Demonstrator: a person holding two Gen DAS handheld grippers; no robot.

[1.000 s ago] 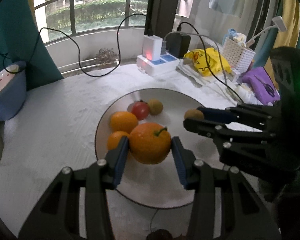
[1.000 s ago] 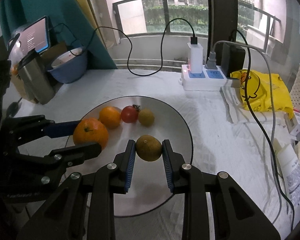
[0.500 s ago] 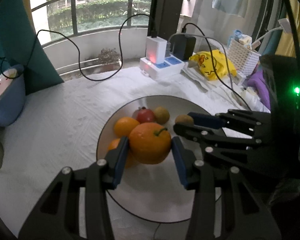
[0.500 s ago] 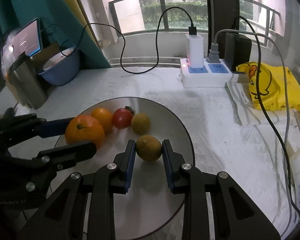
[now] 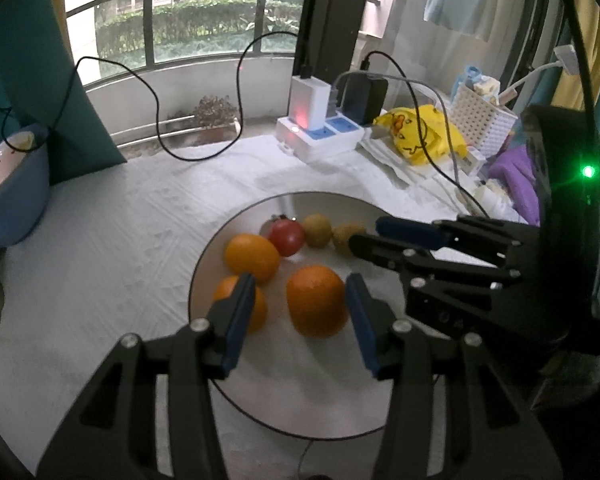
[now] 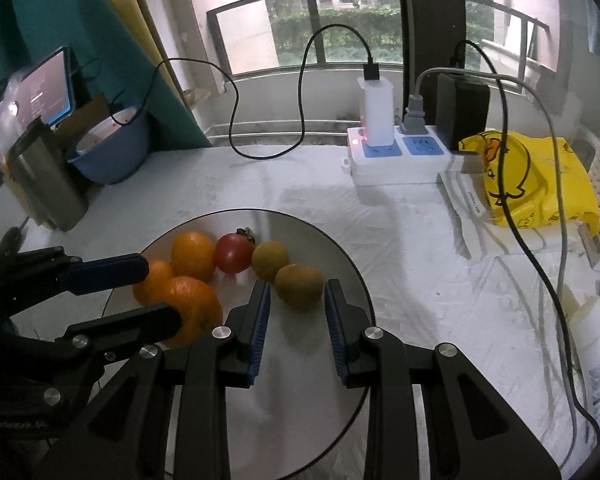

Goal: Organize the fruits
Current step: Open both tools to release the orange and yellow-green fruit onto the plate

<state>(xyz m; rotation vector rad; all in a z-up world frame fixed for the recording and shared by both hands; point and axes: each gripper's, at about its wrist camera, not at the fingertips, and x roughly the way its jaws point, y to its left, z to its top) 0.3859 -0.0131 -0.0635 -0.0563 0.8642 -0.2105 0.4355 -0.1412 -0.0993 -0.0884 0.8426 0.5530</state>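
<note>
A round grey plate (image 5: 300,392) (image 6: 340,272) holds the fruit. My left gripper (image 5: 300,300) is open around a large orange (image 5: 317,300) (image 6: 196,308) that rests on the plate, jaws clear of it. Two smaller oranges (image 5: 252,257) (image 6: 192,254) lie to its left, with a red tomato (image 5: 286,237) (image 6: 232,253) and a brown-green fruit (image 5: 317,231) (image 6: 270,258) behind. My right gripper (image 6: 294,300) is open around a second brown-green fruit (image 6: 299,286) (image 5: 344,236) lying on the plate.
A white power strip (image 6: 396,156) with chargers and cables stands at the back. A yellow bag (image 6: 532,184) and white basket (image 5: 482,124) lie right. A blue bowl (image 6: 112,152) and steel cup (image 6: 44,184) stand left. White cloth covers the table.
Both grippers lowered their fruit onto the plate and opened: the left let go of the large orange, the right let go of the brown-green fruit.
</note>
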